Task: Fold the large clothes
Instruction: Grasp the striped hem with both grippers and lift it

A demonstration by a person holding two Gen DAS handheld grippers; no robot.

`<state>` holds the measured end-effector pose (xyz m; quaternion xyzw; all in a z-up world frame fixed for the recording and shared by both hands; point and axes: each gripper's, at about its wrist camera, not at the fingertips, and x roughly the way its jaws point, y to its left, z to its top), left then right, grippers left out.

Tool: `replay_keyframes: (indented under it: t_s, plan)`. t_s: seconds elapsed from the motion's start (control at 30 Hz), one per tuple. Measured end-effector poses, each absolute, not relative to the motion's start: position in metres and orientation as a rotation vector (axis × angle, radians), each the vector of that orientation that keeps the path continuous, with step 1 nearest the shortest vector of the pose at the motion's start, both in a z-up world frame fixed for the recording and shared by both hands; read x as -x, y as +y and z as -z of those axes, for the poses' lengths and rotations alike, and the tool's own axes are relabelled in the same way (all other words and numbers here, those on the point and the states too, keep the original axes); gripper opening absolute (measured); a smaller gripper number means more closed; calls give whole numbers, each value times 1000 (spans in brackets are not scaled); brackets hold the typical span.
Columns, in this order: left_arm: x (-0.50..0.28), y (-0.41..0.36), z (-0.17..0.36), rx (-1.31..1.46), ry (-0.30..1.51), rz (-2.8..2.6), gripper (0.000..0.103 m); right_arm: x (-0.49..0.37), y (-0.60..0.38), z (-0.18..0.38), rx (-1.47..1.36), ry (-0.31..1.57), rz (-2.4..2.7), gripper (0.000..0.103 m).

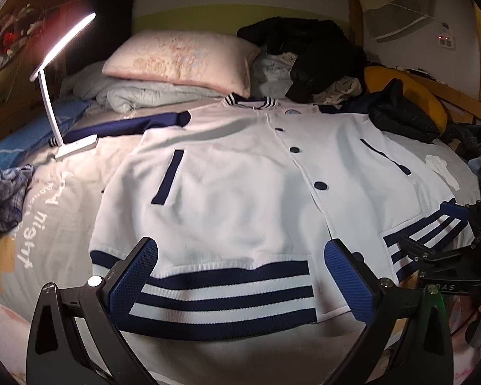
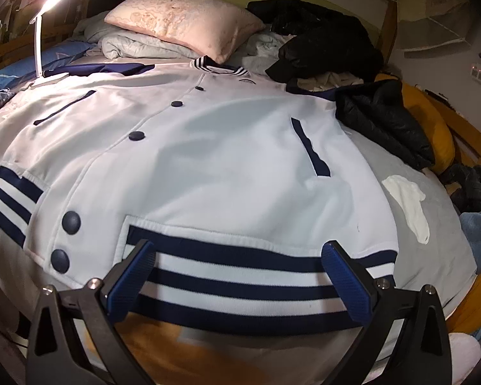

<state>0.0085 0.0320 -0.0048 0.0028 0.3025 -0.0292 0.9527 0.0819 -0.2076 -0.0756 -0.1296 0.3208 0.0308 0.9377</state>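
Observation:
A white varsity jacket (image 1: 240, 173) (image 2: 215, 160) with navy buttons, navy pocket trims and a navy-and-white striped hem lies spread face up on the bed, collar toward the pillow. Its navy left sleeve (image 1: 125, 125) stretches toward the lamp. My left gripper (image 1: 240, 276) hovers open over the left half of the striped hem (image 1: 227, 298), with nothing between its blue pads. My right gripper (image 2: 240, 276) stands open above the right half of the hem (image 2: 240, 288). The right gripper (image 1: 455, 240) also shows at the right edge of the left wrist view, by the hem corner.
A lit white desk lamp (image 1: 57, 96) stands on the bed at the left. A pink pillow (image 1: 182, 61) on folded bedding lies behind the collar. Black garments (image 1: 320, 51) (image 2: 384, 122) and a yellow cushion (image 2: 433, 128) crowd the back right. A white sock (image 2: 410, 205) lies right of the jacket.

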Motion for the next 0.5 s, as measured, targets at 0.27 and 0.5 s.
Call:
replay_keyframes:
  t_s: [0.27,0.5]
  plan:
    - [-9,23,8,-41,629,57,103,-68,-193,88,408,662,-101,103]
    - [-3,-3,21,-206,682,173,103,-60,-189,92,475,666,-131,103]
